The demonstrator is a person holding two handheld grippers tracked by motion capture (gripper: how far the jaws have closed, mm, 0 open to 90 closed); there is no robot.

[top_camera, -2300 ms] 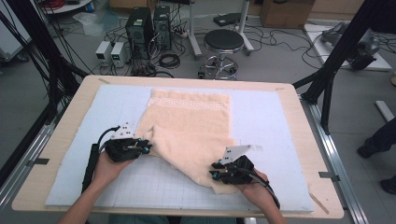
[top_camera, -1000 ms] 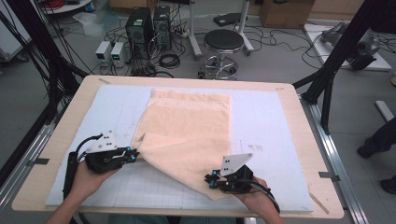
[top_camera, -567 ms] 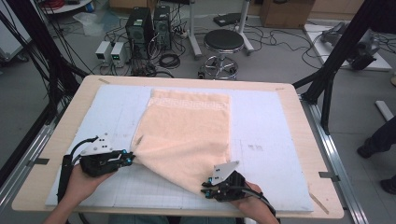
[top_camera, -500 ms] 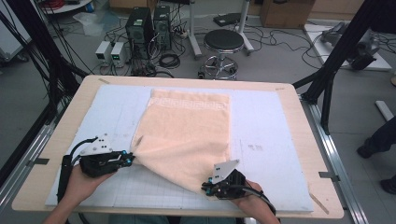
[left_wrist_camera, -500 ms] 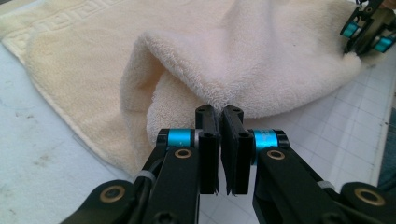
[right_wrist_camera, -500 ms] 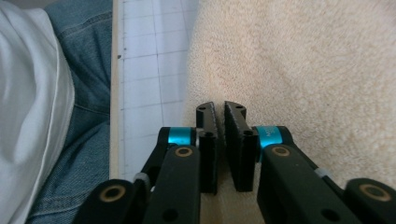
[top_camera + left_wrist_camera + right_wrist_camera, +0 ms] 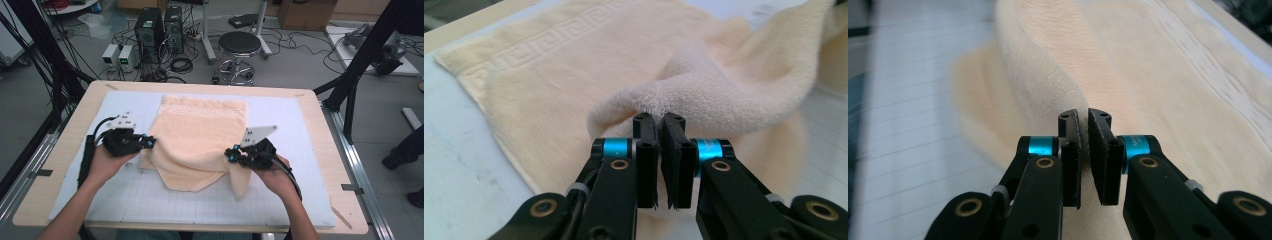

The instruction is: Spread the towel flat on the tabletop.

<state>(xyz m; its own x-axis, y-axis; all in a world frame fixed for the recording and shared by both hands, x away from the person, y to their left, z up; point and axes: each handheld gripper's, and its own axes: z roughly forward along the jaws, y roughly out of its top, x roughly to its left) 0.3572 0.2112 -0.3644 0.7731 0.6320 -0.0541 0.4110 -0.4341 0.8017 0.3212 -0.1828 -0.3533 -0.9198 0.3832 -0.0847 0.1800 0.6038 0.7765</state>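
Pinching the peach towel [image 7: 200, 135], both grippers are clamped on it: left gripper [image 7: 150, 143] at nine o'clock, right gripper [image 7: 229, 154] at four.

You have one peach towel [image 7: 200, 135] at the centre of the frame, lying on one white gridded mat [image 7: 300, 125]. You hold two grippers: the left gripper [image 7: 148, 143] at middle left, the right gripper [image 7: 231, 155] at middle right. On the floor, one round stool [image 7: 239, 44] stands at top centre, with two computer towers [image 7: 159, 26] and two small white boxes [image 7: 119, 54] at upper left.
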